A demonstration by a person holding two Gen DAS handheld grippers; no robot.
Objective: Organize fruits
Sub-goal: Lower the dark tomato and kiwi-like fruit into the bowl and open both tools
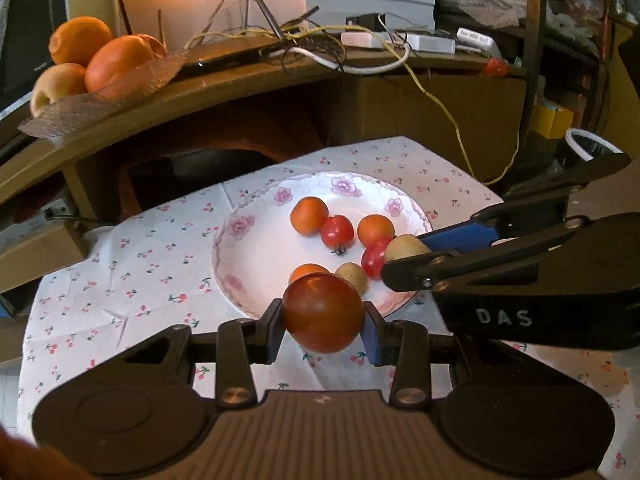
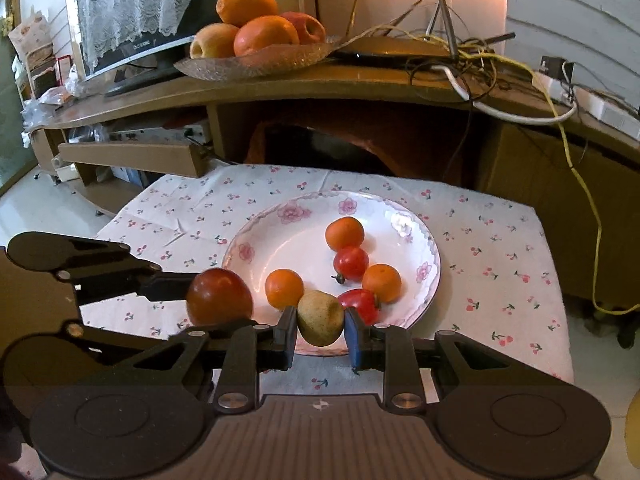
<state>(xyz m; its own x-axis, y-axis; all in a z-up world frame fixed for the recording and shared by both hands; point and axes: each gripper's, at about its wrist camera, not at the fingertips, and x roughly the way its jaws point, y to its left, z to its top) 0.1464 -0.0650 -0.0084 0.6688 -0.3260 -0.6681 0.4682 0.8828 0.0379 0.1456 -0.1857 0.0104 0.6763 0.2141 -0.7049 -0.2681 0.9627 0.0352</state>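
- The left gripper (image 1: 323, 320) is clamped on a dark red fruit (image 1: 322, 312), pads on its two sides at the widest part. It seems lifted off the cloth (image 1: 132, 264) at the near rim of the plate (image 1: 240, 240), likely so it can be carried without rolling.
- The right gripper (image 2: 320, 330) is closed on a yellow-green fruit (image 2: 321, 317), gripped across its middle at the near edge of the plate. Whether it rests on the plate or is just clear, I cannot tell.
- The two grippers sit side by side, one fruit each, which suggests sorting by kind with both hands at once.
- On the plate beyond: three orange fruits (image 2: 284, 288), two red tomatoes (image 2: 351, 263) and, in the left view, another yellow-green fruit (image 1: 353, 277), loosely clustered towards the right half. The left half is bare, a likely spot for a separate group.
- Far behind, on the shelf (image 2: 280, 84), a glass dish (image 2: 256, 62) of oranges and apples stands well apart from the work.
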